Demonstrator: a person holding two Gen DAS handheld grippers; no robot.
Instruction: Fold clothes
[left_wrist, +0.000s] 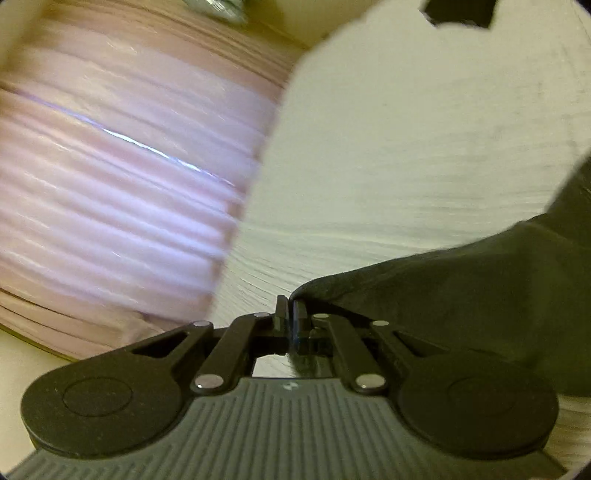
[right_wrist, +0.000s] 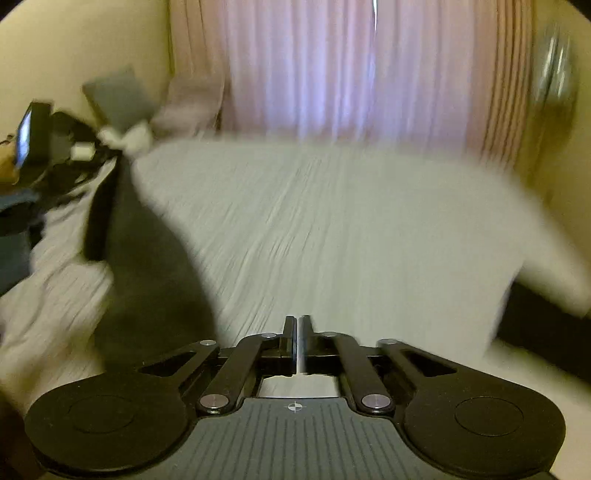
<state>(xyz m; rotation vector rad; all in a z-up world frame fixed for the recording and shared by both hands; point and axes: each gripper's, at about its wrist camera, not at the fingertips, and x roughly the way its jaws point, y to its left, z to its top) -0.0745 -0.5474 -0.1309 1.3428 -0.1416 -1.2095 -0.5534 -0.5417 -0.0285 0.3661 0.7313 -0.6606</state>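
A dark garment lies on a white ribbed cover and rises to my left gripper, which is shut on its edge. In the right wrist view the same dark garment hangs in a long strip at the left, well away from my right gripper. That gripper's fingers stand close together over the white cover, and I see no cloth between them. Both views are blurred by motion.
A pink pleated curtain hangs behind the white surface. A light grey cloth, dark clutter and a lit screen sit at the left. A shiny metal object stands at the far right by the cream wall.
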